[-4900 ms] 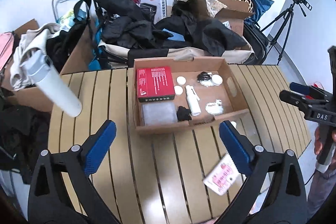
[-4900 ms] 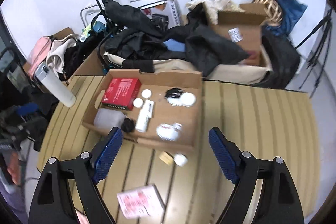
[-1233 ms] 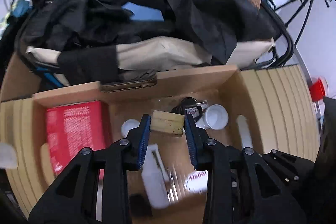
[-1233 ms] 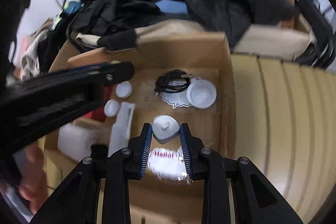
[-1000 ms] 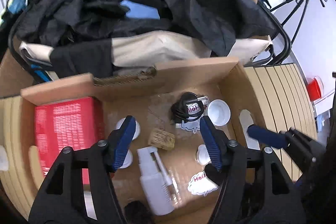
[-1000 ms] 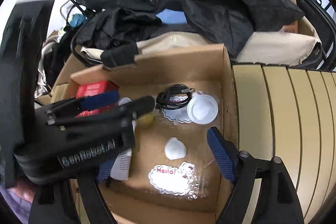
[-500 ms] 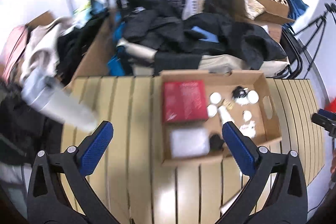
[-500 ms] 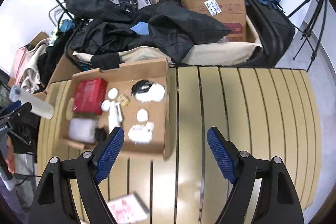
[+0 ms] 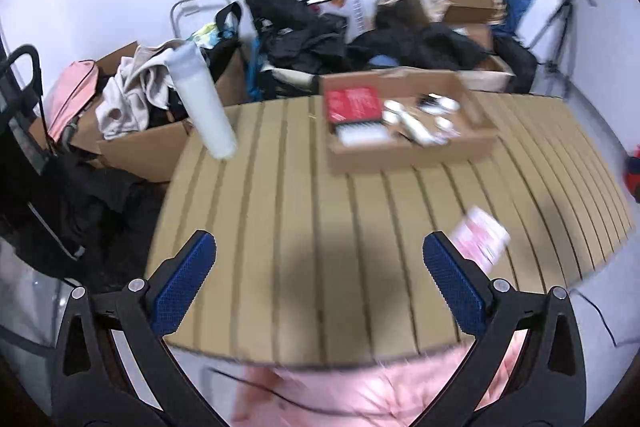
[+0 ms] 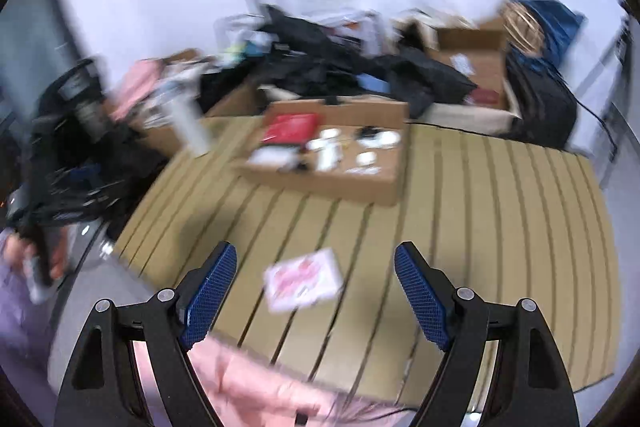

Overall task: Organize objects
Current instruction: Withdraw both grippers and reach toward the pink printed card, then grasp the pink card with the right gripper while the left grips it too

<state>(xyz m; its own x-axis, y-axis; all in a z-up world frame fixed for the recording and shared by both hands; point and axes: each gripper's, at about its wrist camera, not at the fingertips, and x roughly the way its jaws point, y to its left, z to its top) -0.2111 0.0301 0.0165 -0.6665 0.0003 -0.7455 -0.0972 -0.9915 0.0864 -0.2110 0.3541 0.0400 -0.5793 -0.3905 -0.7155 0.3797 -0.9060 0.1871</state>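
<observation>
A shallow cardboard box [image 9: 412,151] sits at the far side of the slatted wooden table [image 9: 320,227]. It holds a red box [image 9: 351,103], a white bottle, white lids and other small items; it also shows in the right wrist view [image 10: 332,183]. A pink-and-white packet [image 10: 303,279] lies on the table near the front edge, also seen in the left wrist view [image 9: 482,238]. My left gripper [image 9: 318,287] is open and empty, far back from the box. My right gripper [image 10: 316,297] is open and empty, above the packet.
A white tumbler [image 9: 203,107] stands at the table's far left corner. Behind the table are piled black clothes [image 9: 320,39], cardboard boxes [image 9: 136,143], a trolley handle and a tripod [image 9: 560,27]. Pink cloth [image 9: 360,395] lies below the near table edge.
Both grippers let go of their items in the box, opened and pulled far back and down toward the near table edge. The views are blurred by motion.
</observation>
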